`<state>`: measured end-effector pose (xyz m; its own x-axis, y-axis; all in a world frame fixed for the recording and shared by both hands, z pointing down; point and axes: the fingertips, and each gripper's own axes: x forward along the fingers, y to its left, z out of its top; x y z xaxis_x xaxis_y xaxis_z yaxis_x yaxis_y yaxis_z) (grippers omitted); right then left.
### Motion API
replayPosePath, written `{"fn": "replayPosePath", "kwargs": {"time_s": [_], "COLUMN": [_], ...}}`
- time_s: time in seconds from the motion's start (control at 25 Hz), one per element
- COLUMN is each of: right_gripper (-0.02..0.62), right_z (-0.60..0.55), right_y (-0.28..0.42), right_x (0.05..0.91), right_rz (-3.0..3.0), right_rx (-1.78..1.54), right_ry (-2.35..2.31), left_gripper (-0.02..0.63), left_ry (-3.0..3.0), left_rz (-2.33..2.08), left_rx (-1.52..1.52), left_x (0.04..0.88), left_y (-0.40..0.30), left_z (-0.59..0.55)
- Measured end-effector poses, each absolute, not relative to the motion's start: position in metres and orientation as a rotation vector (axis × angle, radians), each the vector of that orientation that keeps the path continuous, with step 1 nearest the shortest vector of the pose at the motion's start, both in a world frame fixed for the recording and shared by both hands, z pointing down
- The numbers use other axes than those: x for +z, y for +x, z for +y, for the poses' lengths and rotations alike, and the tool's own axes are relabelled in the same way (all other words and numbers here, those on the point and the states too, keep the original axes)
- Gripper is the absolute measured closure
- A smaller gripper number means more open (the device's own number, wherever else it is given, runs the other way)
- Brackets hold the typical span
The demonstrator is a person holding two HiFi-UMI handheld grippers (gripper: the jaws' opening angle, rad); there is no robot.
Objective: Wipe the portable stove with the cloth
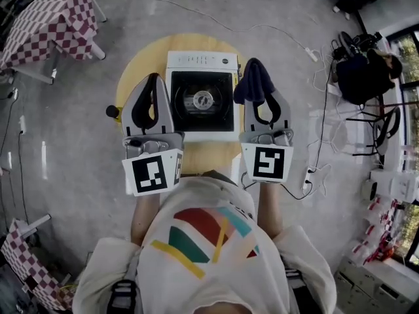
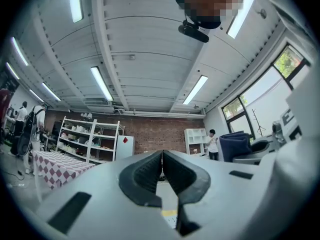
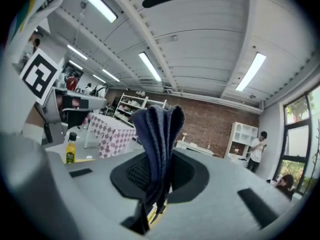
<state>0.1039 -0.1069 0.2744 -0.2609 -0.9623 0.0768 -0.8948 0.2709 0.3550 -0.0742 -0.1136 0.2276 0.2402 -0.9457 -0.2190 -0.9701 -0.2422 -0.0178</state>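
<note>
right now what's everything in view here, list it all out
white portable stove with black top: one, white and black, middle of the table
round yellow wooden table: one, yellow, under the stove
dark blue cloth: one, dark blue, right of the stove
yellow bottle with black cap: one, yellow, at the table's edge
red-and-white checkered tablecloths: two, left side of the room
white cable: one, white, on the floor beyond the table
left gripper: one, grey, left of the stove, shut, empty
right gripper: one, grey, shut on the cloth
</note>
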Motion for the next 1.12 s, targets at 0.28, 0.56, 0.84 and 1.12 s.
{"fn": "replayPosePath", "kwargs": {"time_s": [0.28,0.56,0.84,1.12], "right_gripper": [0.562,0.563,0.562,0.563], "right_z": [-0.069,-0.056,-0.056,-0.057], "right_y": [0.113,0.116,0.118,0.121], "right_x": [0.288,0.290,0.289,0.288], "right_rz": [-2.282,-2.303,-2.289,-2.275], "right_rx": [-0.233,-0.190,-0.209,-0.205], "right_ry": [1.868,1.874,1.880,1.896], "left_gripper": [0.600,0.600,0.600,0.600], "left_ry": [-2.343,-2.359,-2.363,-2.353], "left_rz": [1.825,1.828,1.799,1.788], "left_rx": [0.268,0.247,0.254,0.267], "left_x": [0.221,0.229,0.226,0.223], "left_y": [-0.067,-0.062,-0.057,-0.058], "left_z": [-0.103,-0.097,-0.100,-0.100]}}
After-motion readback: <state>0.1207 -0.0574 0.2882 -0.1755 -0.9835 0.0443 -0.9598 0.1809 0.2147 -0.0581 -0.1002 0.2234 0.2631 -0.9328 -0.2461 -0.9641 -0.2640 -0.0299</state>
